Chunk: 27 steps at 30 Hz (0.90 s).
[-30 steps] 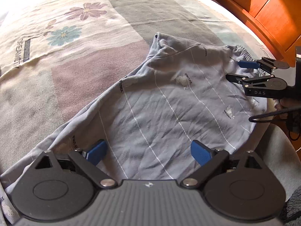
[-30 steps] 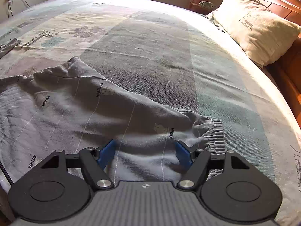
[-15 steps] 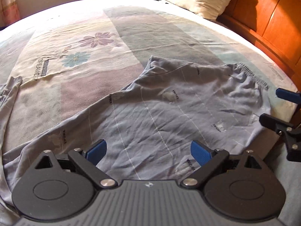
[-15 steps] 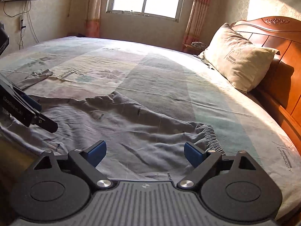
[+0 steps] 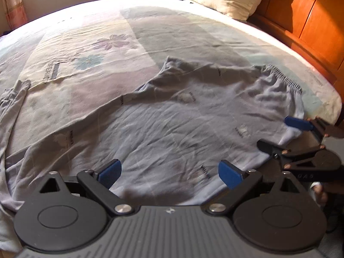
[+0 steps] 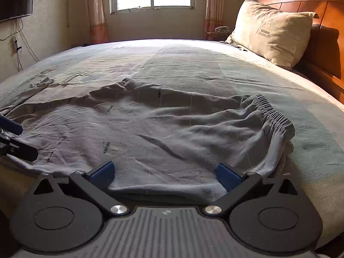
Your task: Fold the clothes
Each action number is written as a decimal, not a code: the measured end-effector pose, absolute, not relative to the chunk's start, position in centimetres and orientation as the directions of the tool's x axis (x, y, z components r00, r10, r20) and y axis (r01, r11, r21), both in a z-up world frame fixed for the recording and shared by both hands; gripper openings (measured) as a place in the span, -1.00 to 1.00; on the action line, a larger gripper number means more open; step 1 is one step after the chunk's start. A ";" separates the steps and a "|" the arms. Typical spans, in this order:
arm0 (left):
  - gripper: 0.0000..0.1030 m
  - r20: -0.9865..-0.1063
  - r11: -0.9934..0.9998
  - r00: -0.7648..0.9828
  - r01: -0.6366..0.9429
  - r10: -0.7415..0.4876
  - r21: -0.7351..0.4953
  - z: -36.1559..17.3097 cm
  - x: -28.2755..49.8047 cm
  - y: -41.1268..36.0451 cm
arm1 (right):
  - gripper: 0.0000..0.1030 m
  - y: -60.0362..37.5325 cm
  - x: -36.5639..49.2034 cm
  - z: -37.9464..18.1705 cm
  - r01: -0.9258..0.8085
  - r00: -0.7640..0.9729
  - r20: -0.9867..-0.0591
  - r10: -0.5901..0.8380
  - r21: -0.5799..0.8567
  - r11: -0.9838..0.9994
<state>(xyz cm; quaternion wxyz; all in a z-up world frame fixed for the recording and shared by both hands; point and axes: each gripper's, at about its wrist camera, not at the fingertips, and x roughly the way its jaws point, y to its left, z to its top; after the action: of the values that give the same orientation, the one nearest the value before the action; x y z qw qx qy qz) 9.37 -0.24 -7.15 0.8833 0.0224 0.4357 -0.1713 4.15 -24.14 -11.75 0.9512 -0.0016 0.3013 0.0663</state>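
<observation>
Bed (image 6: 193, 64) with patterned sheet is seen; grey trousers (image 6: 161, 133) are spread flat at its near edge. Right gripper (image 6: 164, 173), shifted back since earlier, is opening wide over the waist hem; left gripper (image 5: 169, 173) is spread, empty. Fold not started.

one pair of grey trousers (image 6: 163, 133), one pillow (image 6: 273, 32), one bed (image 6: 193, 64), two claws.
</observation>
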 end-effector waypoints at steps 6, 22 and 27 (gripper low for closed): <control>0.87 -0.802 0.933 0.519 0.336 -0.296 -0.127 -9.7 11.7 -3.1 | 1.00 -25.9 4.7 -11.2 -0.011 0.823 -0.566 0.044 0.061 0.998; 0.90 -0.724 0.794 0.381 0.473 -0.575 -0.382 -4.5 18.6 -9.2 | 1.00 -26.6 4.8 -11.6 -0.011 0.794 -0.606 0.045 0.060 0.998; 0.90 -0.687 0.700 0.274 0.537 -0.673 -0.472 -5.8 21.3 -14.6 | 1.00 -27.8 3.8 -11.6 -0.021 0.798 -0.598 0.080 0.105 0.994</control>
<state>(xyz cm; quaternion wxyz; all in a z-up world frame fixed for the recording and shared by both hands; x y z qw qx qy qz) 21.25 -14.57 -5.78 0.7947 -0.0729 0.4672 -0.3807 3.79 -27.80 -11.60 0.9469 0.0463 0.3170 0.0265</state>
